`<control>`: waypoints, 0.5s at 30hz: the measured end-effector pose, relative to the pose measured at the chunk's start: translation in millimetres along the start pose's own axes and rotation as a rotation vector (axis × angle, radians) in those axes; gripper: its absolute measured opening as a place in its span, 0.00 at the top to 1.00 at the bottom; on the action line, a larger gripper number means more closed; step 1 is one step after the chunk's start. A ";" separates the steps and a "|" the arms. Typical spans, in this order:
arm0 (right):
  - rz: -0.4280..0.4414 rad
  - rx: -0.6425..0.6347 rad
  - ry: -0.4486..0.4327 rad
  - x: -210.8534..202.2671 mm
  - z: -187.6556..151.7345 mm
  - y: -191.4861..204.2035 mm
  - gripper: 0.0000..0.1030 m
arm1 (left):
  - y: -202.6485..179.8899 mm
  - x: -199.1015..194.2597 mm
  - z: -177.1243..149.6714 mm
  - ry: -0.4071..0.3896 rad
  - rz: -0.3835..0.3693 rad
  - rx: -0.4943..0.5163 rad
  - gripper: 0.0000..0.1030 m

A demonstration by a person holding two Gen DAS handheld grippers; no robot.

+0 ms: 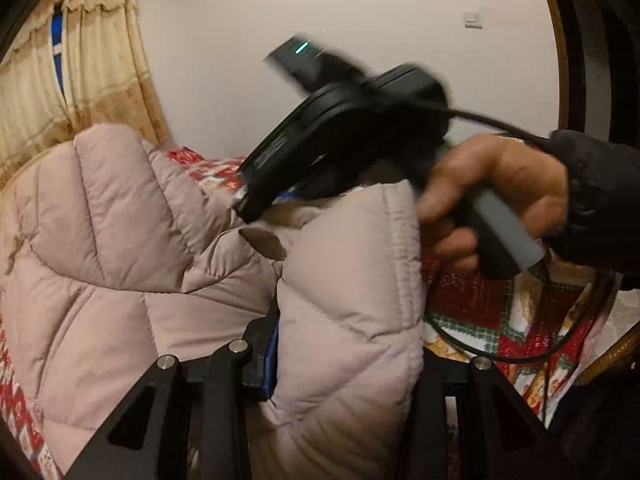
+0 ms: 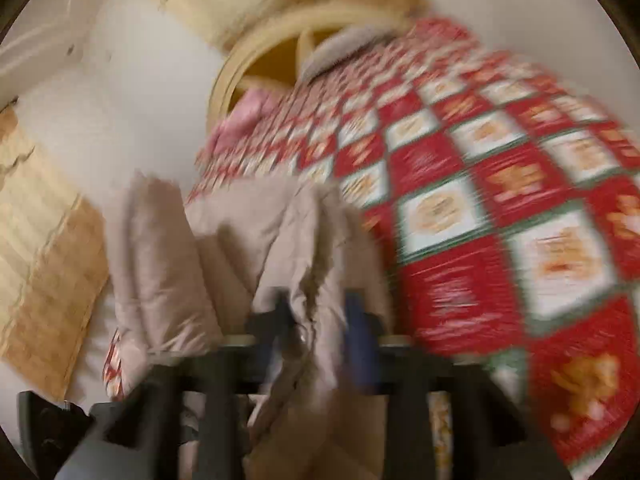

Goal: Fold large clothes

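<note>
Step in hand: a judgement, but both grippers seem to be lifting an edge of the puffer coat off the quilt to carry it over into a fold.
Coat: pale pink, quilted and bulky; most of it is bunched above the quilt, with part hanging toward the curtain side.
Left gripper: its jaws are pinching a thick padded edge of the coat, which fills the gap between them and stands up out of it.
Right gripper: a ridge of coat, seemingly fur-trimmed, runs between its jaws; they appear clamped on it, though the right wrist view is smeared by motion.
Right hand: wrapped around the gripper's handle, above the coat and just beside the edge the left gripper holds.
Next move: likely calls for carrying both pinched edges together across the quilt, keeping the padding taut so it lands flat.
Risk: the slippery, puffy fabric may slide out.
</note>
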State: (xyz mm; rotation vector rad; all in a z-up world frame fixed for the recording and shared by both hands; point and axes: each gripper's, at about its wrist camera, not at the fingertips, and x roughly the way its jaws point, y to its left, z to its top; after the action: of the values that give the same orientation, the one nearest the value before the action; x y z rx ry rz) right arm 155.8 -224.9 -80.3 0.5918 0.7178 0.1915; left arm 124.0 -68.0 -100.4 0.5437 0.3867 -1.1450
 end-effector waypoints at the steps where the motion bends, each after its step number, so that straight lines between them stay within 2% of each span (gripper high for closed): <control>1: 0.038 0.006 0.028 13.0 0.5 3.1 0.78 | 1.2 -0.8 -3.2 -0.007 0.009 0.001 0.64; 4: 0.146 -0.008 0.045 29.0 -3.0 11.2 0.79 | 10.1 -7.7 -6.8 -0.031 -0.019 -0.028 0.64; 6: 0.166 0.016 0.056 41.4 -7.0 1.9 0.80 | 17.2 -1.7 -0.8 -0.010 -0.071 -0.054 0.64; 7: 0.170 0.060 0.066 50.6 -10.5 -9.6 0.85 | 18.9 3.6 4.2 0.011 -0.092 -0.054 0.63; 11: 0.251 0.197 0.076 65.0 -20.9 -55.3 0.86 | 13.9 35.2 19.7 0.102 -0.209 -0.031 0.45; 15: 0.242 0.205 0.091 58.2 -21.1 -67.3 0.86 | 13.0 56.4 17.1 0.128 -0.272 -0.040 0.42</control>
State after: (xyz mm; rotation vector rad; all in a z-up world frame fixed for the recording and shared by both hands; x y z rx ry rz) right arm 182.9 -249.8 -164.1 0.8712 0.7581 0.3737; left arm 157.2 -116.2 -115.0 0.5420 0.6070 -1.3641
